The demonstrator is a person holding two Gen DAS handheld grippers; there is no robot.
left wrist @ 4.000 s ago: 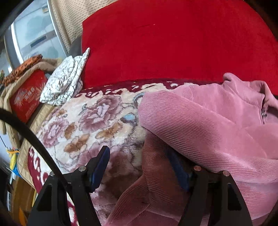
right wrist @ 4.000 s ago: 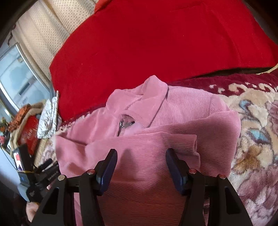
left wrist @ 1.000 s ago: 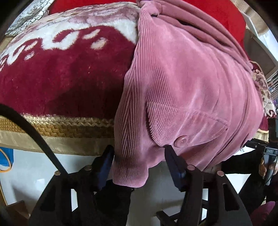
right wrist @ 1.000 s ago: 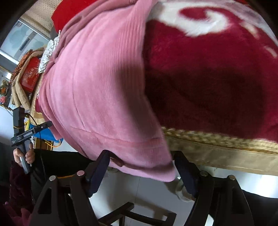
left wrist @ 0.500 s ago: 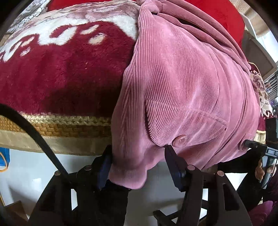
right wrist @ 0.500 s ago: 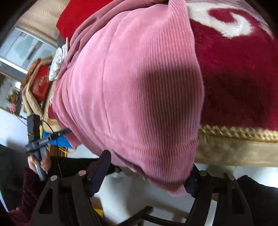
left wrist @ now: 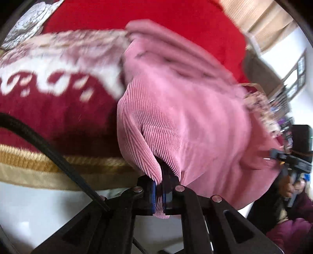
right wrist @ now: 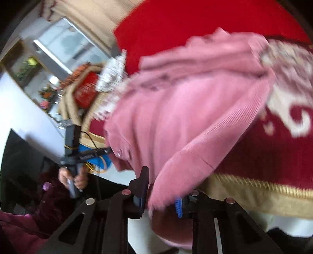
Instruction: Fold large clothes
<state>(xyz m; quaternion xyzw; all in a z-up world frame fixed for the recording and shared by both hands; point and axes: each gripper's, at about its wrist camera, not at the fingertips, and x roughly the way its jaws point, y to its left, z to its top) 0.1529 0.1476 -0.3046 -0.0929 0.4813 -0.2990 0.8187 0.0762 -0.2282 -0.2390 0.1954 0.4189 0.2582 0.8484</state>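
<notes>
At the front edge of a sofa draped in a dark red and cream patterned blanket [left wrist: 58,109], a pink corduroy jacket [left wrist: 191,109] hangs over the gold-trimmed border [left wrist: 39,162], its hem dropping below the edge. The left hand-held gripper [left wrist: 159,192] is pinched tight on the jacket's lower left corner, a fold of ribbed cloth squeezed between its blue pads [left wrist: 153,193]. The right hand-held gripper [right wrist: 160,201] sits at the opposite lower corner [right wrist: 166,193]; its fingers stand partly apart with the hem bunched between them, though motion blur leaves it unclear whether they have closed on the cloth. The jacket [right wrist: 185,109] lies back across the seat toward a bright red cushion [right wrist: 205,21], with its upper part crumpled near the backrest. In the left wrist view the same cushion [left wrist: 156,17] fills the top. A black cable [left wrist: 50,154] crosses the blanket's front edge diagonally. Both views are smeared by motion.
</notes>
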